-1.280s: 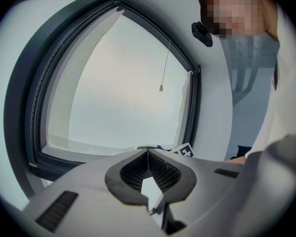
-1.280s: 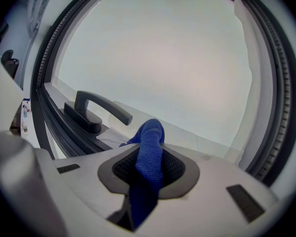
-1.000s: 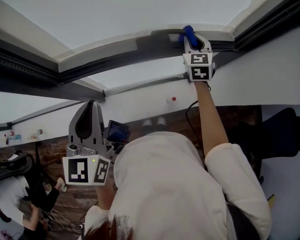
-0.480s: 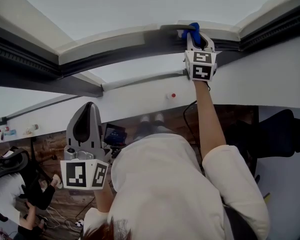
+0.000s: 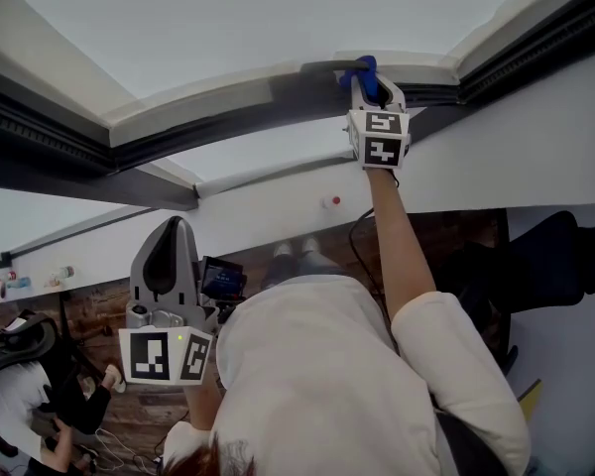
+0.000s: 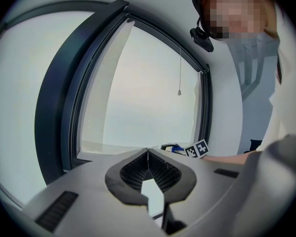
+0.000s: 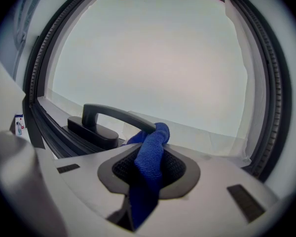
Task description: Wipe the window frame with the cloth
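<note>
My right gripper (image 5: pixel 365 79) is raised to the dark window frame (image 5: pixel 228 102) and is shut on a blue cloth (image 5: pixel 362 70). In the right gripper view the blue cloth (image 7: pixel 150 159) sticks out between the jaws and its tip touches the end of the black window handle (image 7: pixel 111 115). My left gripper (image 5: pixel 175 256) hangs low at the left, away from the window, its jaws closed together with nothing between them. In the left gripper view the tips of my left gripper (image 6: pixel 148 151) meet, and the window frame (image 6: pixel 64 98) lies beyond.
White wall (image 5: pixel 535 137) runs under the window. My own light-sleeved arm (image 5: pixel 402 256) reaches up the middle. A second person (image 5: pixel 20 385) sits on the wooden floor at lower left, and a dark chair (image 5: pixel 545 266) stands at right. A pull cord (image 6: pixel 179 73) hangs in front of the glass.
My right gripper has slid left along the frame with the cloth, after a small drift right. The left gripper has sunk slightly and stays shut.
</note>
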The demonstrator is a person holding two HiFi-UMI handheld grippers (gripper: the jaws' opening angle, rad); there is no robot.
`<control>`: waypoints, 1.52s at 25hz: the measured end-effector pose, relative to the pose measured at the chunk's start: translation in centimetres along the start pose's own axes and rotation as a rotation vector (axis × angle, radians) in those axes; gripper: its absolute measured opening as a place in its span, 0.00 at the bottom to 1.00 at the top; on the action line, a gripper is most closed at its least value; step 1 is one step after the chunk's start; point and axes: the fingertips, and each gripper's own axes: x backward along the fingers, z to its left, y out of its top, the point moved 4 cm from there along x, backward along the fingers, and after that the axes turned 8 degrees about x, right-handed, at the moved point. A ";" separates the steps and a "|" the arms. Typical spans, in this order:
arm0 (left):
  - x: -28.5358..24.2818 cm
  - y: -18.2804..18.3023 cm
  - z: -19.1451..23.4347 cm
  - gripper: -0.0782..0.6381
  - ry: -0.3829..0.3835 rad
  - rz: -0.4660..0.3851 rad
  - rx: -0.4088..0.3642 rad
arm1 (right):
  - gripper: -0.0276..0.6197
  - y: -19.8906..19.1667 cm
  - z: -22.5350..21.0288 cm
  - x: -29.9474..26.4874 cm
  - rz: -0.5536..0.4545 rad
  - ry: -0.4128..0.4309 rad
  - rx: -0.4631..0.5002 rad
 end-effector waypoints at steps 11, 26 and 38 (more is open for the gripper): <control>-3.5 -0.4 -5.5 0.12 -0.086 0.032 -0.023 | 0.17 -1.6 -6.0 3.5 -0.141 0.059 0.015; -7.0 -1.1 -12.8 0.12 -0.144 0.015 -0.048 | 0.16 -8.2 -19.4 5.1 -0.025 -0.103 0.054; -6.5 -2.4 -15.0 0.12 -0.066 -0.017 -0.028 | 0.16 -11.9 -19.9 2.8 -0.092 -0.092 -0.048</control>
